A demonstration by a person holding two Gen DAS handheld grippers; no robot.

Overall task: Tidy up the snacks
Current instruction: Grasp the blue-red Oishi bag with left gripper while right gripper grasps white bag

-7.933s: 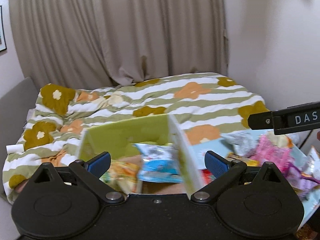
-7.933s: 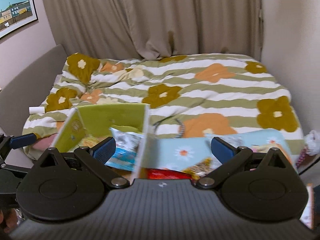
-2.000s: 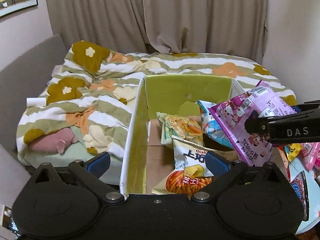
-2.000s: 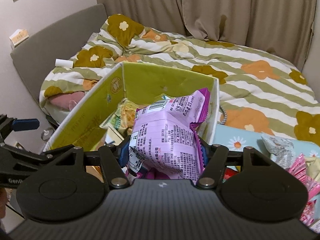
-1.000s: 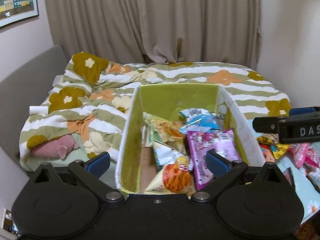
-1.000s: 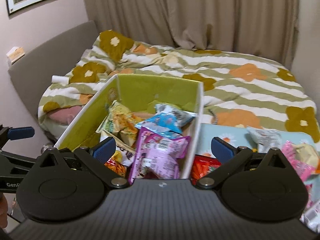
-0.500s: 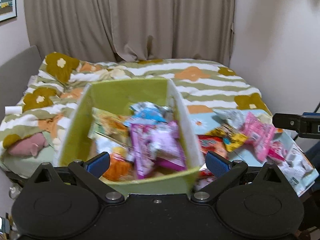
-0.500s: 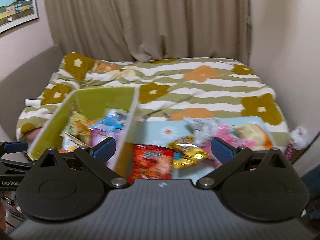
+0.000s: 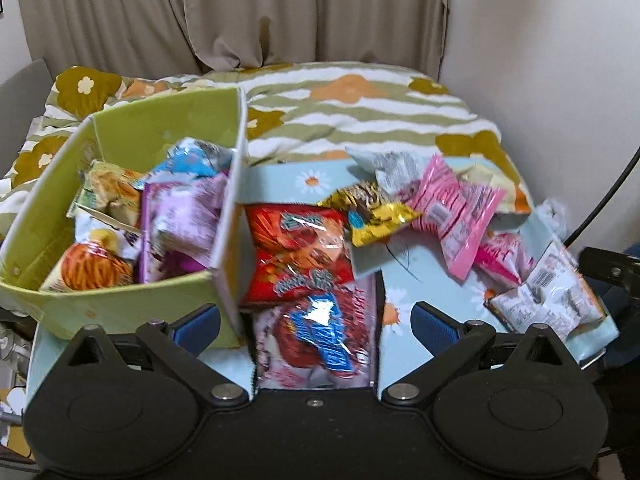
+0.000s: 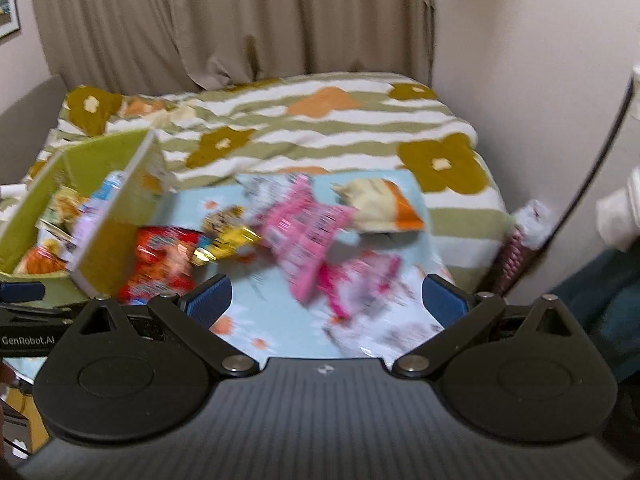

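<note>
A green box (image 9: 120, 300) at the left holds several snack bags, among them a purple one (image 9: 180, 220). Right of it, loose bags lie on a light-blue flowered surface (image 9: 400, 280): a red bag (image 9: 296, 252), a red-and-white bag (image 9: 316, 340), a yellow bag (image 9: 372, 216), a pink bag (image 9: 456, 208). My left gripper (image 9: 316, 326) is open above the red-and-white bag, holding nothing. My right gripper (image 10: 326, 298) is open and empty over the blurred pink bags (image 10: 308, 232), with the green box (image 10: 116, 208) to its left and a cream-and-orange bag (image 10: 380, 204) farther back.
A bed with a green-striped flowered cover (image 9: 360, 108) lies behind the snacks, curtains (image 9: 240, 12) beyond it. A wall (image 10: 520, 80) and a dark cable (image 10: 600, 152) bound the right side. A white-wrapped bag (image 9: 552, 296) sits at the surface's right edge.
Both views have swung right, away from the box toward the loose snacks. The purple bag that the right gripper held two seconds ago now lies in the box; both grippers remain open.
</note>
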